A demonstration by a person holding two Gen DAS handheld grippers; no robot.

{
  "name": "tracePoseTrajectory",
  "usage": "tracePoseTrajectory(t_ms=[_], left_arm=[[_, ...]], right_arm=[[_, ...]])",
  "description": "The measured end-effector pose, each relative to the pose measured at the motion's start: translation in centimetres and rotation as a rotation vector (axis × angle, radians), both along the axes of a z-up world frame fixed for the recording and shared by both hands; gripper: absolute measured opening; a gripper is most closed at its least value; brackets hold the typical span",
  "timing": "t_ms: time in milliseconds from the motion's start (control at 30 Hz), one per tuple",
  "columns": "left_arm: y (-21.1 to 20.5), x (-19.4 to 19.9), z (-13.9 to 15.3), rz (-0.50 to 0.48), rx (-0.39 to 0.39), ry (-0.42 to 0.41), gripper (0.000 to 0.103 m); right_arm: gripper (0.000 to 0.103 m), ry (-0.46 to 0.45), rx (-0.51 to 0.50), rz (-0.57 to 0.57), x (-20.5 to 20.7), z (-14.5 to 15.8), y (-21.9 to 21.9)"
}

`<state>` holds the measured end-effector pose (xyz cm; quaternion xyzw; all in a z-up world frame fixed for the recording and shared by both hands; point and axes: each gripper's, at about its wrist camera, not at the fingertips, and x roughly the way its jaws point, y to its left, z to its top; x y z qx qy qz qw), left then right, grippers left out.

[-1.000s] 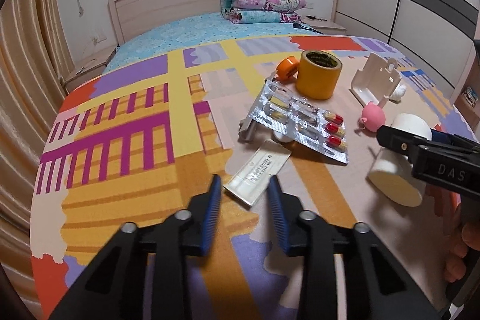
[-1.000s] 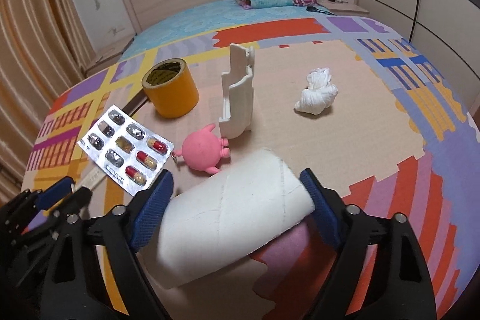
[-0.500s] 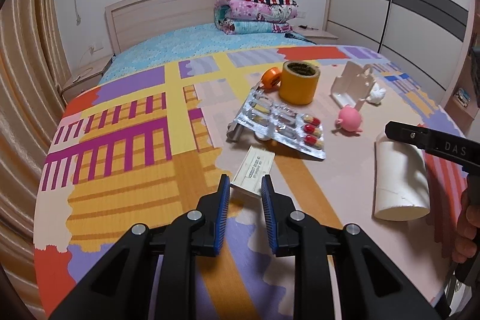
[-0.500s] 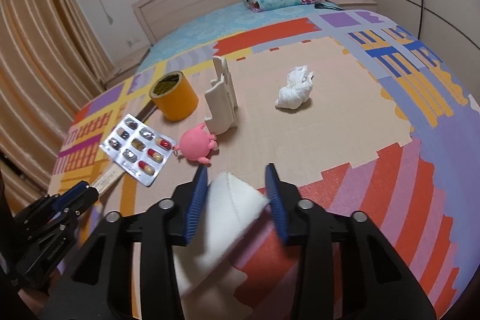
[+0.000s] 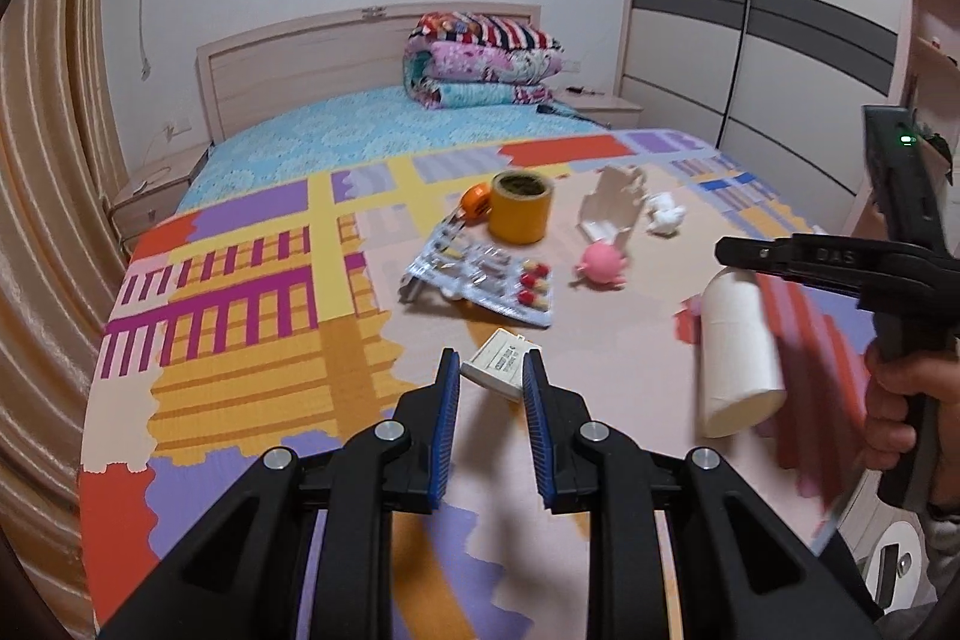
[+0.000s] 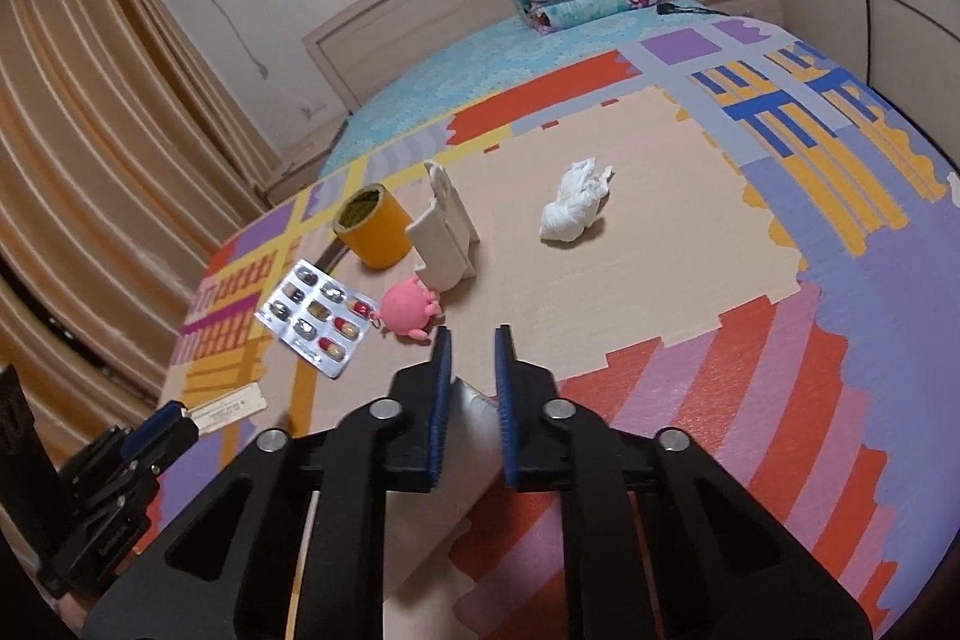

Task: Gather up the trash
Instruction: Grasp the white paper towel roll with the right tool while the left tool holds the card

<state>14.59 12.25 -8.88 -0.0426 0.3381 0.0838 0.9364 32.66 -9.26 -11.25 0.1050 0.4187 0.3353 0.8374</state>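
Left gripper (image 5: 491, 376) narrowed onto the small white box (image 5: 498, 373), now clamped between its pads and lifted off the bed mat (image 5: 252, 340); before it lay flat ahead of wider jaws. Right gripper (image 6: 469, 353) jaws just closed: earlier spread round the toilet paper roll (image 5: 741, 349), now pinching its wall, roll raised and hanging tilted.
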Motion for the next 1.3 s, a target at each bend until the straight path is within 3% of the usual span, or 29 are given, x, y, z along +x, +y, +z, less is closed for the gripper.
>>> tracePoseTrajectory(t_ms=[300, 333, 367, 433, 533, 767, 867, 1300], left_arm=[[-2.1, -1.5, 1.7, -0.029, -0.005, -0.038, 0.021], [-2.2, -1.7, 1.7, -0.027, -0.009, -0.040, 0.021], [-2.3, -1.9, 1.8, -0.027, -0.014, -0.044, 0.021], [-2.6, -2.3, 1.8, -0.034, -0.022, -0.054, 0.021], [-3.3, -2.7, 1.9, -0.043, -0.026, -0.061, 0.021], [-4.1, -3.8, 1.6, -0.042, -0.051, -0.072, 0.021], [-4.6, -4.0, 1.7, -0.047, -0.054, -0.074, 0.021], [-4.8, -3.6, 1.1, -0.050, -0.051, -0.048, 0.015]], right_arm=[[0.002, -0.030, 0.032, 0.054, 0.1, 1.5, -1.8], [0.010, -0.032, 0.034, 0.058, -0.1, 1.7, -2.1], [0.030, -0.038, 0.033, 0.058, -0.4, 2.0, -2.5], [0.056, -0.054, 0.024, 0.060, -1.1, 2.4, -3.1], [0.056, -0.067, 0.002, 0.068, -2.5, 2.6, -4.3], [0.059, 0.061, 0.044, 0.008, -4.9, 1.1, -7.2], [0.060, 0.125, 0.043, 0.030, -5.1, 0.1, -6.4], [0.060, 0.153, -0.057, -0.002, -5.9, -2.7, -2.8]])
